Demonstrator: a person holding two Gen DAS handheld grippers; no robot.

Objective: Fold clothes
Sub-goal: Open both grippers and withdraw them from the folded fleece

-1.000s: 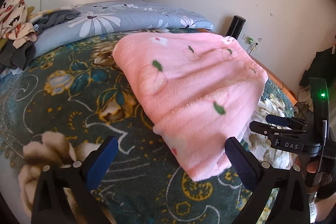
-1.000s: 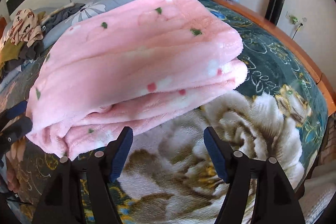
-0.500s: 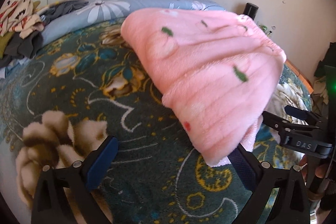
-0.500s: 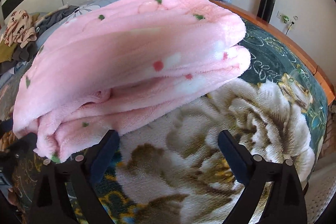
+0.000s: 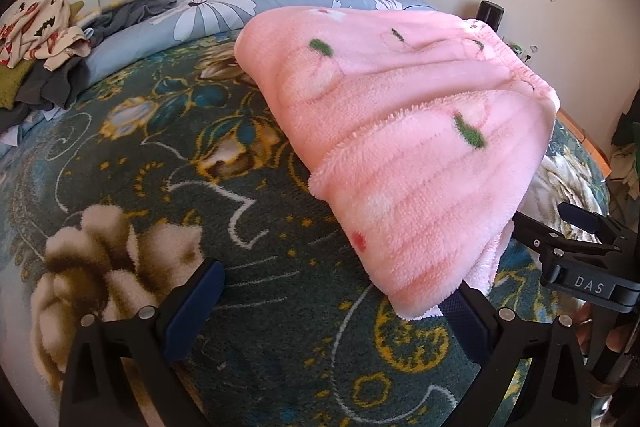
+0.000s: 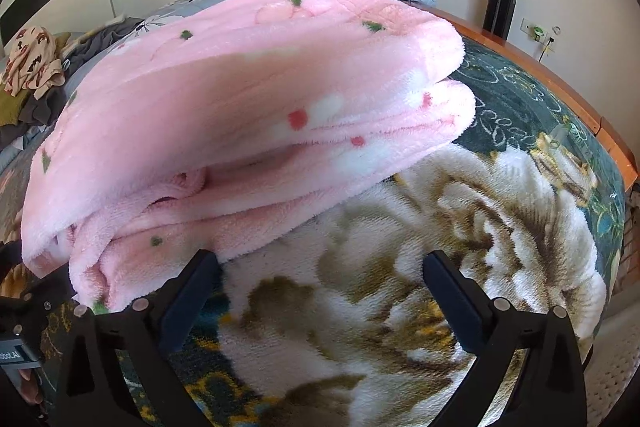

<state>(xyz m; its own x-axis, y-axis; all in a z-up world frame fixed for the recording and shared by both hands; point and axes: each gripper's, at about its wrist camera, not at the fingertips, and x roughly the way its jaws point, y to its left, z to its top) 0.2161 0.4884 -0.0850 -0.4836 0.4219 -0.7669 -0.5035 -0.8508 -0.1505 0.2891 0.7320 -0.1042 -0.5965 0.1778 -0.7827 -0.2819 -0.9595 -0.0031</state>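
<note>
A folded pink fleece garment with green and red spots lies on the dark floral bedspread. It fills the right wrist view as a stack of several layers. My left gripper is open, and the garment's near corner hangs over its right finger. My right gripper is open and empty, with its left finger at the garment's lower edge. The right gripper also shows at the right edge of the left wrist view.
A heap of other clothes lies at the far left by a blue-grey flowered pillow. A wooden bed frame runs along the right side near a wall with a black speaker.
Both grippers have moved closer to the pink garment, which looms larger. The right gripper's jaws have opened wider. The garment's corner now overlaps the left gripper's right finger.
</note>
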